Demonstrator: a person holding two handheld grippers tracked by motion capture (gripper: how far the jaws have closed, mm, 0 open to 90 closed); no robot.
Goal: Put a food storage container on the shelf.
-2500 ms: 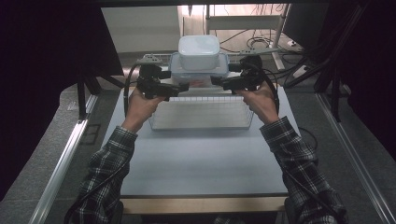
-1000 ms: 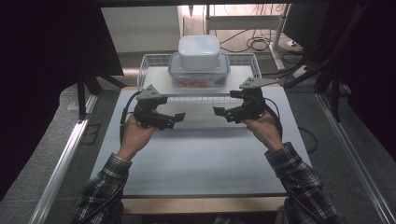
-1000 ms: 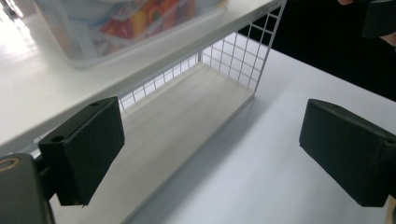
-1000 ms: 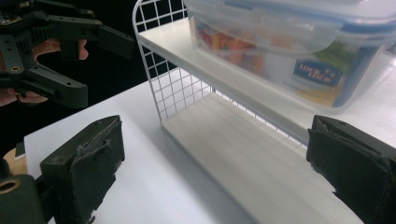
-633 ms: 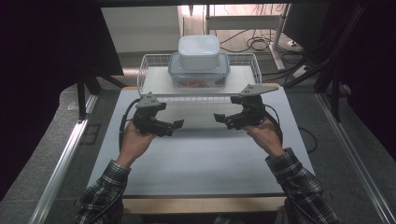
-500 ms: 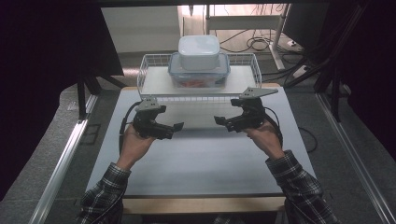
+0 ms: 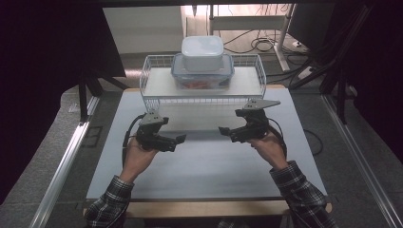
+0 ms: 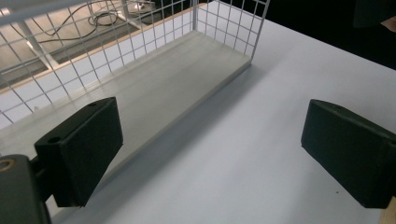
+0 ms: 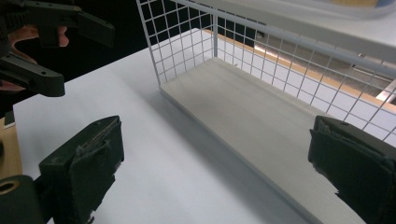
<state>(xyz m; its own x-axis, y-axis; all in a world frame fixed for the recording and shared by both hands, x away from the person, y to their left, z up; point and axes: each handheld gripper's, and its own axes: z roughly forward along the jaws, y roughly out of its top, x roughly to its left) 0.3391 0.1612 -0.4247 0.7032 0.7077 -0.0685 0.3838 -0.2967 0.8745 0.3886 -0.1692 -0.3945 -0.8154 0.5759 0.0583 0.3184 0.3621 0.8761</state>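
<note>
A white wire rack (image 7: 157, 90) stands at the table's far edge. On its upper shelf sits a clear blue-rimmed food container (image 7: 203, 72) with a smaller white lidded box (image 7: 203, 52) stacked on it. My left gripper (image 7: 179, 140) hovers over the table in front of the rack, open and holding nothing. My right gripper (image 7: 223, 131) faces it from the right, also open and holding nothing. In the left gripper view, the wide-apart pads (image 8: 81, 147) frame the rack's lower shelf (image 8: 163, 88). From the right gripper view, the same shelf (image 9: 261, 116) lies ahead, bare.
The white table (image 7: 204, 166) stretches in front of the rack to its wooden front edge (image 7: 199, 207). Dark curtains hang on both sides. Cables lie on the floor behind the rack. The left gripper (image 9: 51, 42) is seen at the upper left of the right gripper view.
Both grippers have let go of the stacked containers on the rack and drawn back toward the person, lower over the table. Their jaws are now open.
</note>
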